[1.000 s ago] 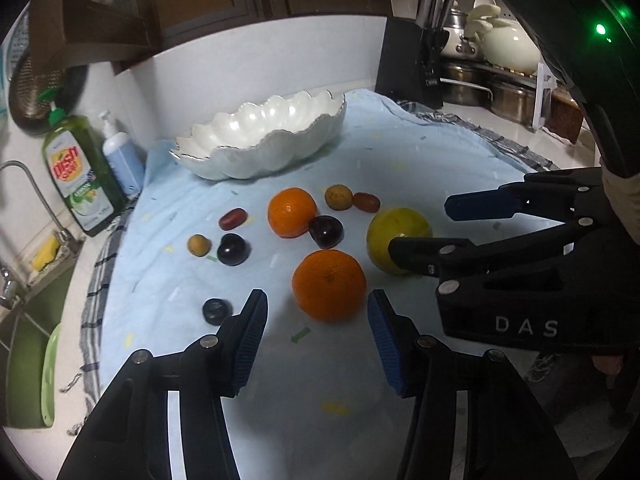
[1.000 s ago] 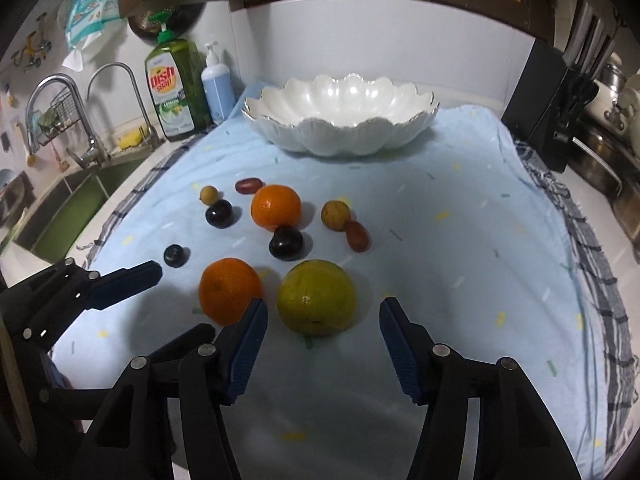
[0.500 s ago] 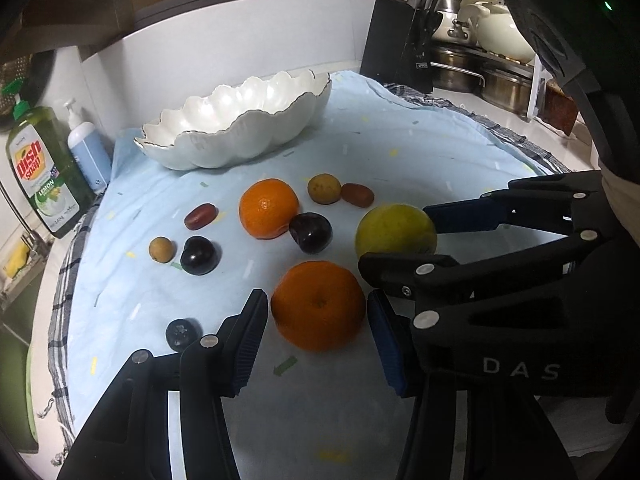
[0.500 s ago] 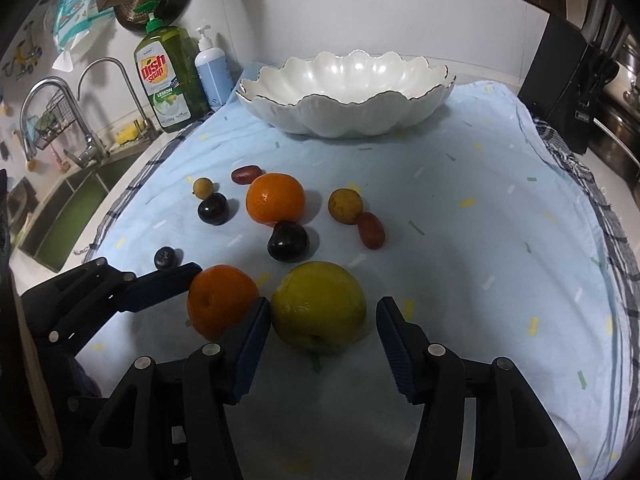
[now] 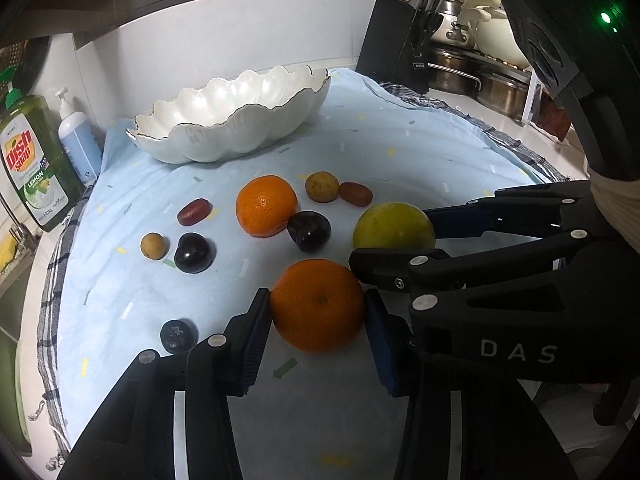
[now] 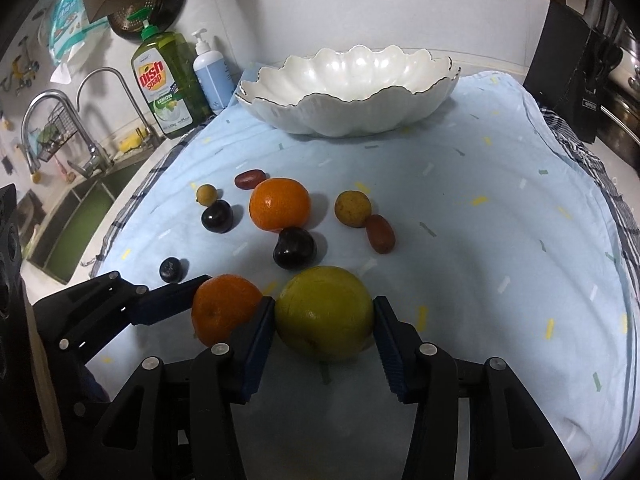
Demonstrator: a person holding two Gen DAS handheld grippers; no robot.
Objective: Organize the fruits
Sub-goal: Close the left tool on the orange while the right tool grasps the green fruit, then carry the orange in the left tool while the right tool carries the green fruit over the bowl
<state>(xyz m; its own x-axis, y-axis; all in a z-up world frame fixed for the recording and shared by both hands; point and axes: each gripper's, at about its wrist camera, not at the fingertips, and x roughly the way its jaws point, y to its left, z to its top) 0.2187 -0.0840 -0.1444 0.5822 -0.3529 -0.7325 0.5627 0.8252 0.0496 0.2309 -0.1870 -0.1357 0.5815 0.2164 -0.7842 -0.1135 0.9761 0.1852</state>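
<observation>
On the light blue cloth (image 6: 480, 240) lie several fruits in front of a white scalloped bowl (image 6: 348, 112), which holds nothing. My left gripper (image 5: 316, 298) has the near orange (image 5: 320, 316) between its blue pads; the jaws are closing and both pads touch its sides. My right gripper (image 6: 323, 304) stands just to its right. Its jaws are closing too, with both pads against a yellow-green citrus (image 6: 324, 320). Both fruits rest on the cloth. A second orange (image 6: 280, 204), two dark plums, red grapes, small tan fruits and a blueberry (image 6: 171, 270) lie loose beyond.
A green dish soap bottle (image 6: 166, 84) and a pump bottle (image 6: 212, 76) stand at the back left, by the sink (image 6: 80, 224) and taps. A black knife block (image 5: 400, 56) and steel pots (image 5: 480, 76) are at the back right. The two grippers nearly touch.
Both grippers moved forward and down until the near orange and the yellow-green citrus sat between their pads. Both pairs of jaws narrowed onto the fruit.
</observation>
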